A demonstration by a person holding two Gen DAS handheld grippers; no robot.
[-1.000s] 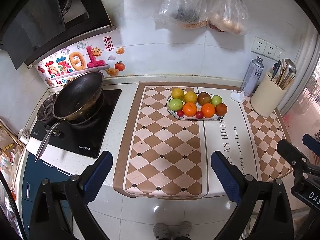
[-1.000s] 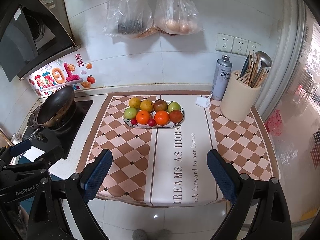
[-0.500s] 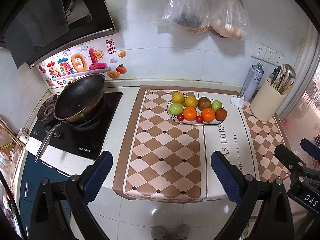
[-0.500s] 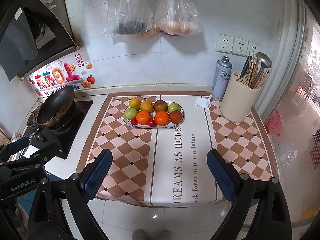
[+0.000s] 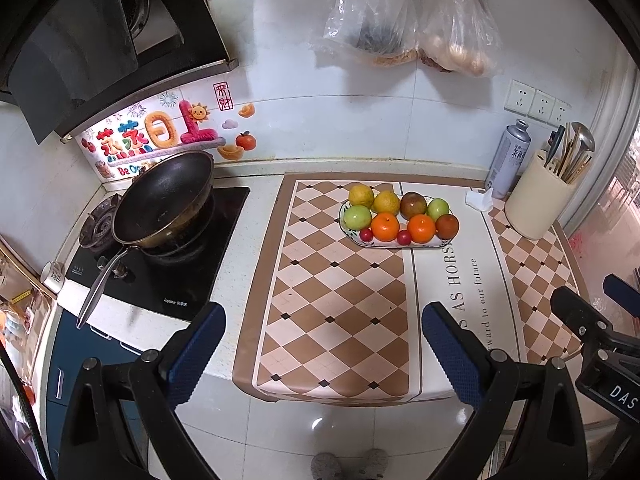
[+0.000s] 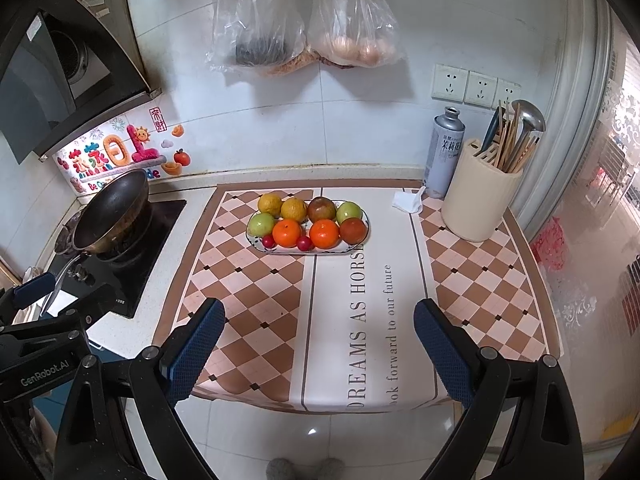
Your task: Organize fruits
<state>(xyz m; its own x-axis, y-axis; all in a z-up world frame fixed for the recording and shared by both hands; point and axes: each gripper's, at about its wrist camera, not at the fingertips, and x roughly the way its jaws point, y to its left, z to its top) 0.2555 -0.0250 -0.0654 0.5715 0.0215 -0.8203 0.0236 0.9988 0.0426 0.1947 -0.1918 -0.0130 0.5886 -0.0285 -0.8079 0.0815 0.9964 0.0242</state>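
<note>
Fruits (image 6: 307, 225) sit packed in two neat rows on the oval plate (image 6: 280, 251), well ahead of the left gripper (image 5: 320, 350) and right gripper (image 6: 316, 346), both wide apart, empty, backed off slightly from earlier frames; sorting probably finished.

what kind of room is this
Most likely a home kitchen: a wok sits on a stove under a range hood, and a utensil holder stands on the counter near a plate of fruit.
</note>
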